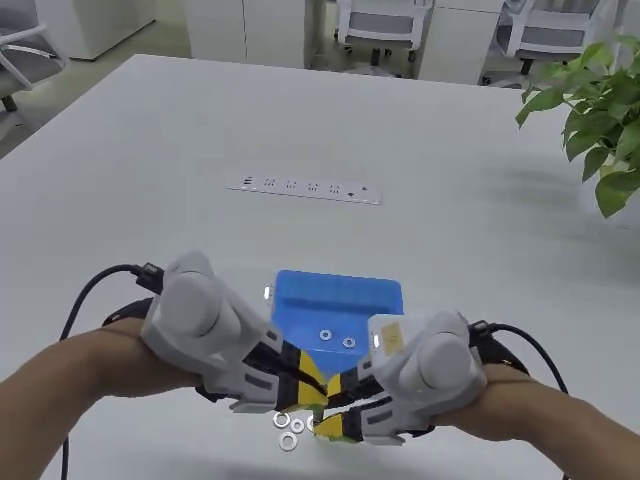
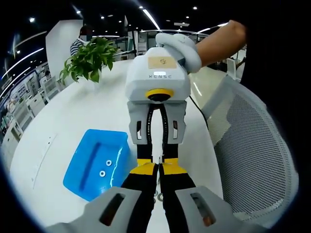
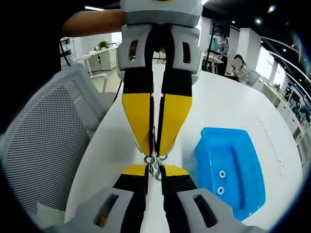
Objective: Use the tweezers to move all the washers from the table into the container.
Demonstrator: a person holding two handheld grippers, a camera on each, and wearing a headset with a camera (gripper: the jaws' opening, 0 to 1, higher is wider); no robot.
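The left gripper (image 2: 155, 167) and right gripper (image 3: 154, 170) are held tip to tip, jaws drawn together (tweezers cannot be made out). Loose washers (image 1: 290, 430) are seen just beneath at seven o'clock, the container (image 1: 340, 285) at twelve.

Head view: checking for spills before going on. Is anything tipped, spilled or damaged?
Nothing stands out. The blue container sits flat with two washers inside; the loose washers lie together on the table beside it.

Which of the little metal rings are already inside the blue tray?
The two washers side by side on the blue container's floor; the others lie outside on the white table.
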